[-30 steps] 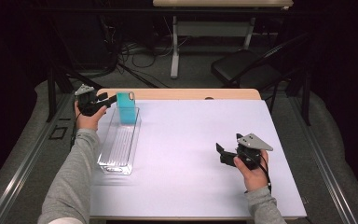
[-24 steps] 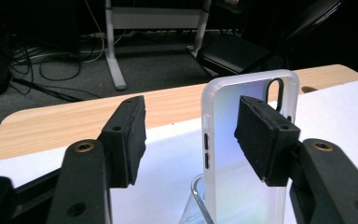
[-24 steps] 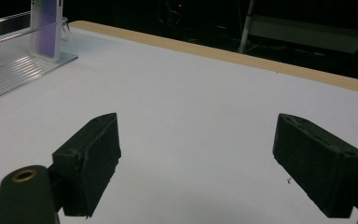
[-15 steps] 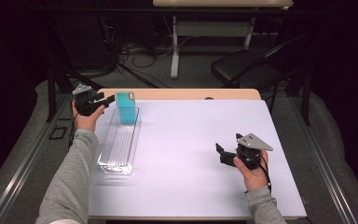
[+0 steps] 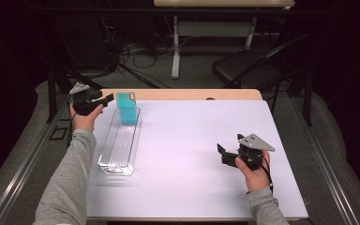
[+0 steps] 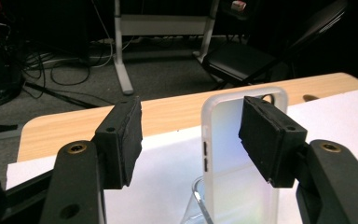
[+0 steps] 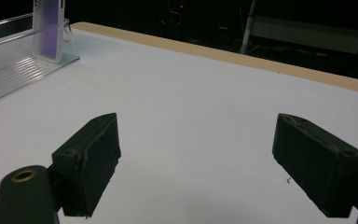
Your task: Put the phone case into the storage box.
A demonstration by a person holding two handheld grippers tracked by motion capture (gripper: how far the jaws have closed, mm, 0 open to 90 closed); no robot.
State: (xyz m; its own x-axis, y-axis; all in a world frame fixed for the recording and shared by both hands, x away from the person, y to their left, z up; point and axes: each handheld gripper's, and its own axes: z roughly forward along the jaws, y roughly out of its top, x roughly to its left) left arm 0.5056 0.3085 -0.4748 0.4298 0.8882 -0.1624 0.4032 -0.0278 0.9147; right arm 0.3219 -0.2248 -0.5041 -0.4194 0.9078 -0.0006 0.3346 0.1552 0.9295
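Since the earlier frames, little is changing: the left gripper (image 5: 107, 99) has been opening its jaws and is now hovering just left of the phone case (image 5: 126, 108), clear of it. That teal case is standing upright at the far end of the clear tray (image 5: 117, 149) in the high view. From the left gripper view, the case (image 6: 235, 163) is looking frosted and translucent, showing side buttons, with the jaws apart. Over on the white table (image 5: 192, 136), the right gripper (image 5: 224, 154) is resting well apart, its jaws gaping wide over nothing
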